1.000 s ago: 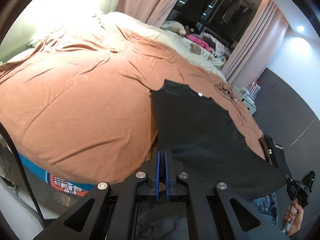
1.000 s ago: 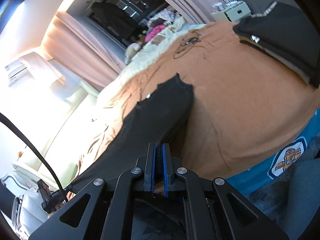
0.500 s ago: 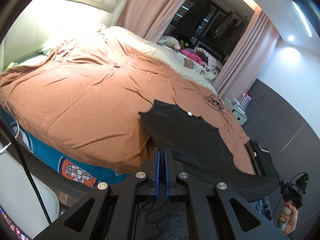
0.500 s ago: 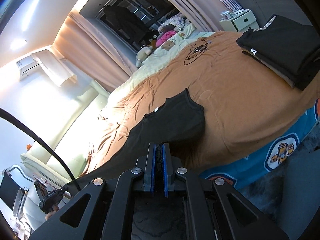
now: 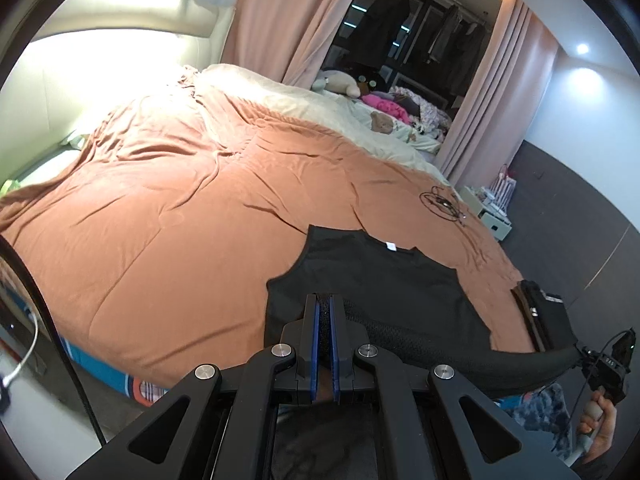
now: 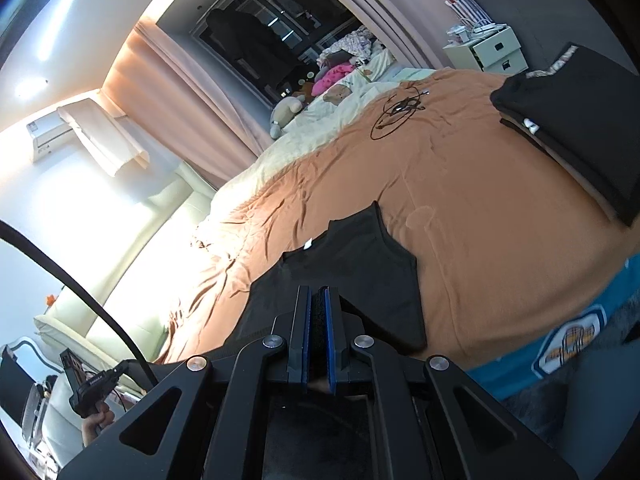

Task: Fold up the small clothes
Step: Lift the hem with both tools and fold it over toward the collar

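A black sleeveless top lies spread on the orange bed cover near the bed's front edge, neck and white label pointing away from me. My left gripper is shut on the hem at one lower corner. My right gripper is shut on the other lower corner. The hem stretches taut and lifted between them, off the bed edge. In the left wrist view the right gripper shows at the far right, in a hand. In the right wrist view the left one shows at the lower left.
A stack of folded dark clothes sits on the bed's right side. A coiled black cable lies farther back. Soft toys and a pink garment lie by the cream bedding. A white bedside unit stands beyond the bed.
Both grippers have risen, lifting the top's hem off the bed edge. More of the bed and room shows, and the top now lies flatter and farther onto the cover.
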Tool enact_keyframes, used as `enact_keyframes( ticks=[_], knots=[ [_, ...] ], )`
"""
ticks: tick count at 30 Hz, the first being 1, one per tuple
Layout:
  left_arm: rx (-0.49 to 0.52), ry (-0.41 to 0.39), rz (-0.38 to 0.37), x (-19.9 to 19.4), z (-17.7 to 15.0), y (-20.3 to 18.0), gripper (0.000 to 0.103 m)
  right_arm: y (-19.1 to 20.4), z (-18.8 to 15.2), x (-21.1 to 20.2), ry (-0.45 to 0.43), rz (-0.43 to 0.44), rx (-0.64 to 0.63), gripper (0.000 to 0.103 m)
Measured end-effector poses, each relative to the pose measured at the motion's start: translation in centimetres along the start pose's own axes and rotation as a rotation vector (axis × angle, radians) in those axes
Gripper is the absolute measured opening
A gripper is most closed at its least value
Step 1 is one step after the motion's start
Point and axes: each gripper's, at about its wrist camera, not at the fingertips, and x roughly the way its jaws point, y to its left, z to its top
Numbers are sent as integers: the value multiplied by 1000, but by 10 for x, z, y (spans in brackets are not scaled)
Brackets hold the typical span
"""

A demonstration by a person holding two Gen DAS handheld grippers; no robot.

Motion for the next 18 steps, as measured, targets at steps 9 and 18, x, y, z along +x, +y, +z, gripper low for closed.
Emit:
enact_keyframes(
  ticks=[9, 18],
  knots=[
    [24, 59, 34, 87, 47, 3, 4, 15, 50, 81, 45, -62, -37, 3],
    [23, 138, 64, 172, 75, 11, 4, 18, 90, 163, 121, -125, -52, 3]
  ],
)
